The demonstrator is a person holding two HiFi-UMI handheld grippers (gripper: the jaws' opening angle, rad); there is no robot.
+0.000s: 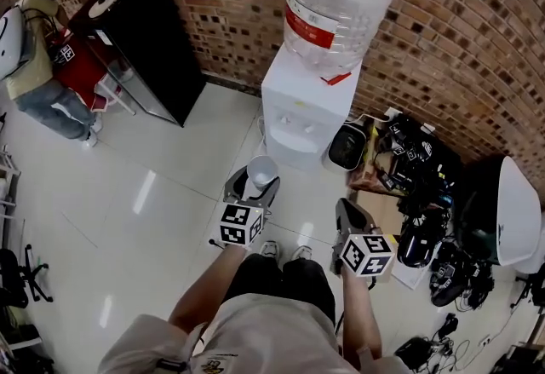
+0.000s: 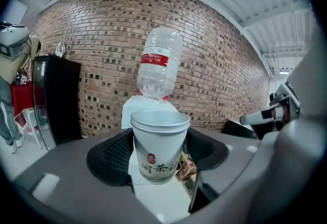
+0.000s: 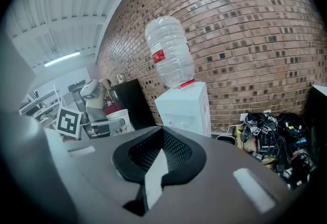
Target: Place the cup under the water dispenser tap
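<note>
A white paper cup (image 1: 261, 169) with red and green print stands upright between the jaws of my left gripper (image 1: 252, 187), which is shut on it. In the left gripper view the cup (image 2: 159, 146) fills the middle, and the white water dispenser (image 2: 145, 106) with its upturned clear bottle (image 2: 159, 67) rises behind it. The dispenser (image 1: 306, 108) stands against the brick wall just ahead of both grippers, its taps (image 1: 295, 122) on the front face. My right gripper (image 1: 347, 221) is lower right of the cup, shut and holding nothing. The right gripper view shows the dispenser (image 3: 188, 108) ahead.
A black cabinet (image 1: 146, 40) stands to the dispenser's left, with a person (image 1: 38, 66) beside it. Right of the dispenser are a black bin (image 1: 346, 147), a heap of cables and bags (image 1: 426, 185) and a white shell (image 1: 515, 210). The floor is glossy white tile.
</note>
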